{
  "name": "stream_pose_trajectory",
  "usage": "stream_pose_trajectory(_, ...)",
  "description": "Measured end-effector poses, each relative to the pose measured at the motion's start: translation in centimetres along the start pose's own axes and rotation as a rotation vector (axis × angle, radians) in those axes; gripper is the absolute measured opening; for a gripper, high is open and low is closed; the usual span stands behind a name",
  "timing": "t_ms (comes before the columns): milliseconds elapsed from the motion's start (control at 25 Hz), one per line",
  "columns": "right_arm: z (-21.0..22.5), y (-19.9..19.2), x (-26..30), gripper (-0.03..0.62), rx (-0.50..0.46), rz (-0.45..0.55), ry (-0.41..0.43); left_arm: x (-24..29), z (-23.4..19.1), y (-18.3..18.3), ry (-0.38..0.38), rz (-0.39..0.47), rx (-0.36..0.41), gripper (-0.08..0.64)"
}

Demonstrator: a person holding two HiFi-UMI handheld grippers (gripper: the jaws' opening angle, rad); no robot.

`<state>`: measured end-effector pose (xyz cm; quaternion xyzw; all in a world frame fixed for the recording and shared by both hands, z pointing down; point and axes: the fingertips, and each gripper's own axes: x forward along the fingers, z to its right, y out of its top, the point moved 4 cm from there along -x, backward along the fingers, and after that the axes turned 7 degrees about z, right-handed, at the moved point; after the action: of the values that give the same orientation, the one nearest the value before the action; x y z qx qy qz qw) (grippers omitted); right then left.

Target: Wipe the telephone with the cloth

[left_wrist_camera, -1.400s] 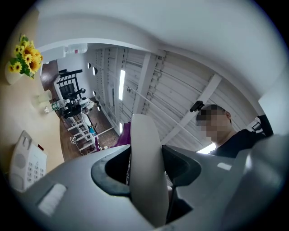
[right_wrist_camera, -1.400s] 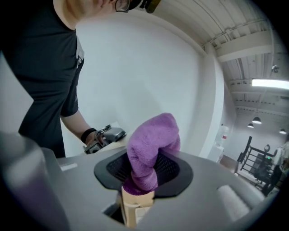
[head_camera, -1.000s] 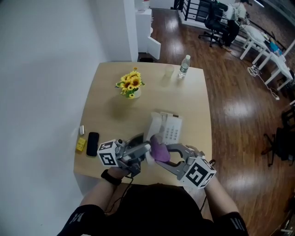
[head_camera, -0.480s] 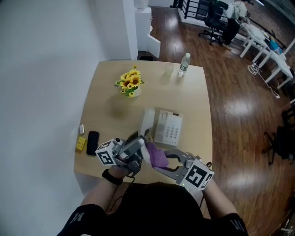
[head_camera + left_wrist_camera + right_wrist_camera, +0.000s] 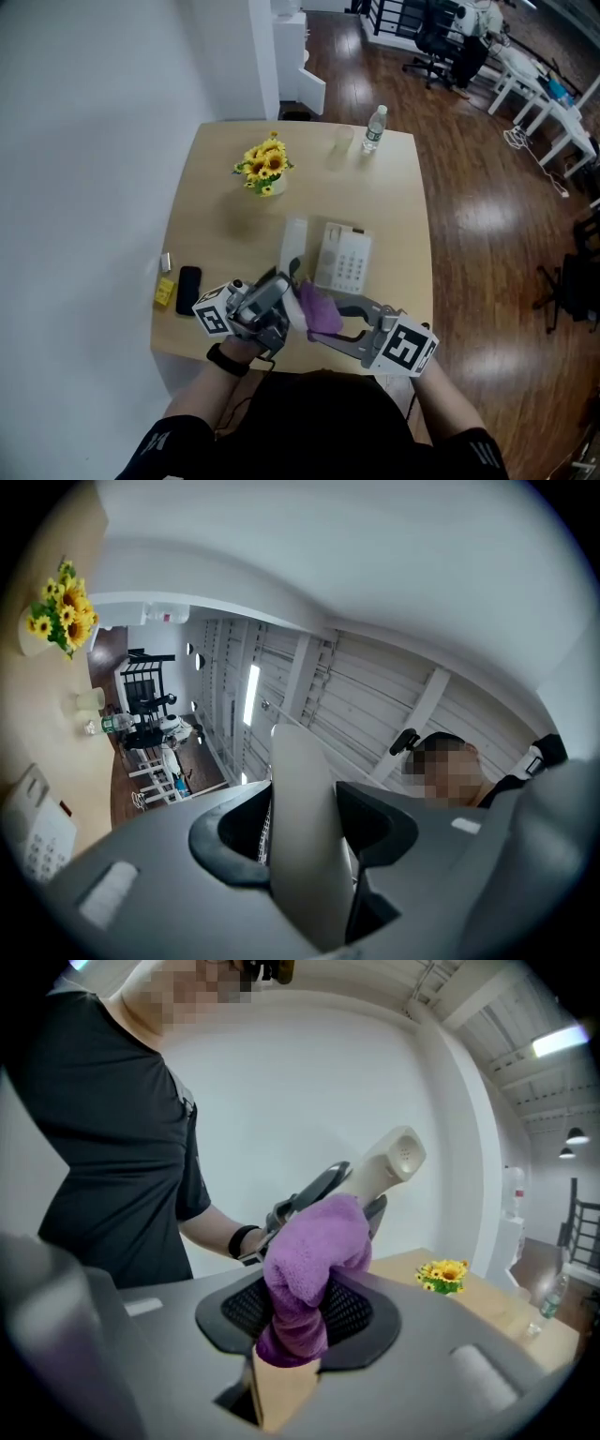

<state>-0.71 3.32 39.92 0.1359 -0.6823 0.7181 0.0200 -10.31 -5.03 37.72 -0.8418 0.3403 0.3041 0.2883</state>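
Two grippers: the left gripper [image 5: 284,284] and the right gripper [image 5: 325,323] are close together above the near edge of the light wooden table [image 5: 398,202].
Left jaws: closed tight on the white telephone handset [image 5: 298,799], which fills the gap between them.
Handset: lifted off the table and tilted, its rounded end [image 5: 392,1164] pointing up and away from the person.
Right jaws: pinched on the purple fluffy cloth [image 5: 314,1255]; a thick bunch of it sticks out in front of them.
Cloth: in the right gripper view it lies against the lower part of the handset, just beside the left jaws.
Telephone body: the white push-button telephone base [image 5: 344,260] lies flat on the table, just beyond the grippers.
Far side: a white pot of yellow sunflowers [image 5: 264,170] and a clear plastic water bottle [image 5: 374,132], well apart.
Left edge: a black mobile phone [image 5: 188,292] lies flat.
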Motion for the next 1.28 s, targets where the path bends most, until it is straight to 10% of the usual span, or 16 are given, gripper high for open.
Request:
stream_pose_trajectory(320,-1.3,-3.1,0.4,0.133,0.000,-0.087,0.103,-1.8,-1.1,0.2,0.099,-0.050,0.052,0.206)
stream_pose_trajectory(680,15.8,-13.8,-1.0,0.133,0.034,-0.369,-0.347,-7.8,-5.4,-0.1,0.513,-0.195,0.221,0.206)
stream_pose_trajectory(1040,27.0,-23.1,2.0,0.133,0.226,-0.551,-0.451,-10.6,-5.2,-1.0,0.656,-0.304,0.326,0.206)
stream_pose_trajectory(1280,28.6,-27.4,3.8,0.133,0.180,-0.722,-0.442,-12.2,-4.2,-1.2,0.680,-0.243,0.297,0.207)
